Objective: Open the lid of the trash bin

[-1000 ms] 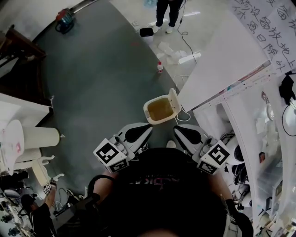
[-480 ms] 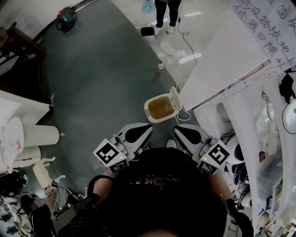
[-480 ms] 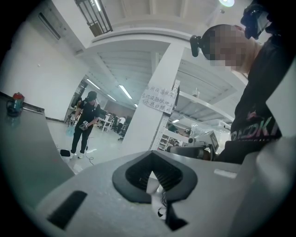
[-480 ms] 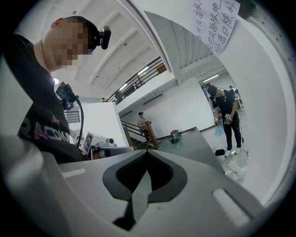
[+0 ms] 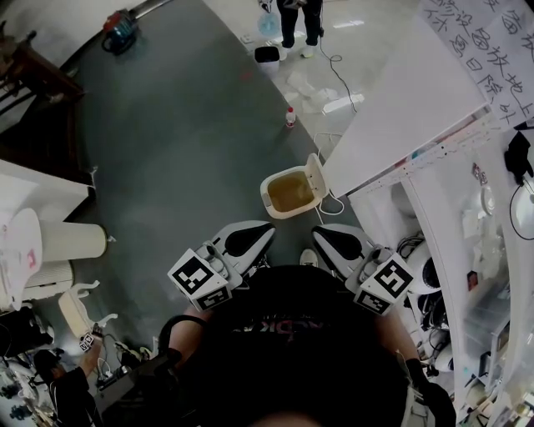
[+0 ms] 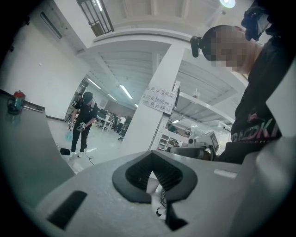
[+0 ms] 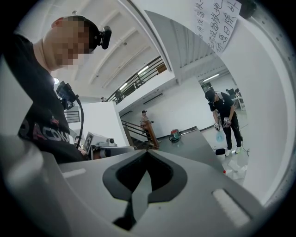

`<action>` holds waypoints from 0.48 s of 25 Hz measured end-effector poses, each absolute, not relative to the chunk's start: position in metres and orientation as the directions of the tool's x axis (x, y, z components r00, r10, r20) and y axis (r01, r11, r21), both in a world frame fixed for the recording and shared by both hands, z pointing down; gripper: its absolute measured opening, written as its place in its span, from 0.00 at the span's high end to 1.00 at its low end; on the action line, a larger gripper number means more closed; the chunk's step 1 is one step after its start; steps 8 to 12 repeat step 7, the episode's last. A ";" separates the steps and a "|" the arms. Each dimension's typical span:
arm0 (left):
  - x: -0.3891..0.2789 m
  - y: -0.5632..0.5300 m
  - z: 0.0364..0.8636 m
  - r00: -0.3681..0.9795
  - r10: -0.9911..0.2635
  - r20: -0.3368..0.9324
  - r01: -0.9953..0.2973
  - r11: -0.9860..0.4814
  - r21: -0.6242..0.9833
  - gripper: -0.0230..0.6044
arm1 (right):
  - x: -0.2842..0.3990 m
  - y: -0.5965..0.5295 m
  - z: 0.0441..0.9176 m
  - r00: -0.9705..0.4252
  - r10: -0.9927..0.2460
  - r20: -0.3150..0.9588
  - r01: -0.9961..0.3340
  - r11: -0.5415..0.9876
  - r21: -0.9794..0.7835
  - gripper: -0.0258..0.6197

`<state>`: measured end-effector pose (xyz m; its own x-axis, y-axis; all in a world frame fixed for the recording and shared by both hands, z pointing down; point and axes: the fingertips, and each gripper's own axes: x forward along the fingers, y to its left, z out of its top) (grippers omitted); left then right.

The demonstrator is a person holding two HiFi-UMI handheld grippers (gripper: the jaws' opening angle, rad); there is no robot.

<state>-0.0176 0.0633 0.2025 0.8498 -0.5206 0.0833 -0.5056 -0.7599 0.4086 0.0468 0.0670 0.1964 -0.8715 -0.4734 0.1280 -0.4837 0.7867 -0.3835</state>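
A small white trash bin (image 5: 270, 188) stands on the dark grey floor ahead of me, showing a yellow-brown liner inside. Its lid (image 5: 316, 177) is tipped up on the bin's right side, against the foot of a white pillar. My left gripper (image 5: 267, 228) and right gripper (image 5: 318, 233) are held level close to my body, both short of the bin and touching nothing. In the left gripper view the left gripper (image 6: 155, 175) has its dark pads together with nothing between them. The right gripper (image 7: 146, 176) looks the same in its own view.
A white pillar with a handwritten paper sign (image 5: 492, 42) and cluttered white shelves (image 5: 467, 250) fill the right side. A small red-capped bottle (image 5: 289, 118), white litter and a cable (image 5: 332, 206) lie beyond the bin. A person (image 5: 297, 15) stands far ahead. White cylinders (image 5: 71, 242) lie at the left.
The head view has drifted a little, so the bin sits slightly higher in the picture. Both grippers and the bin's lid stand as before.
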 end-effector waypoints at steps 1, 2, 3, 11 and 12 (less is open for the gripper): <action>-0.017 0.063 0.203 0.851 -0.519 0.083 -0.504 -0.760 0.410 0.97 | 0.047 0.067 0.196 -0.870 -0.476 0.128 -0.486 0.785 -0.384 0.95; -0.017 0.063 0.203 0.852 -0.517 0.085 -0.503 -0.761 0.411 0.97 | 0.047 0.067 0.197 -0.869 -0.477 0.129 -0.488 0.784 -0.385 0.95; -0.017 0.063 0.203 0.852 -0.516 0.086 -0.502 -0.761 0.411 0.97 | 0.048 0.067 0.197 -0.869 -0.478 0.130 -0.489 0.783 -0.385 0.95; -0.013 0.062 0.204 0.856 -0.509 0.090 -0.497 -0.763 0.412 0.97 | 0.050 0.066 0.198 -0.868 -0.478 0.136 -0.492 0.784 -0.379 0.95; -0.013 0.062 0.204 0.856 -0.509 0.090 -0.497 -0.763 0.412 0.97 | 0.050 0.066 0.198 -0.868 -0.478 0.136 -0.492 0.784 -0.379 0.95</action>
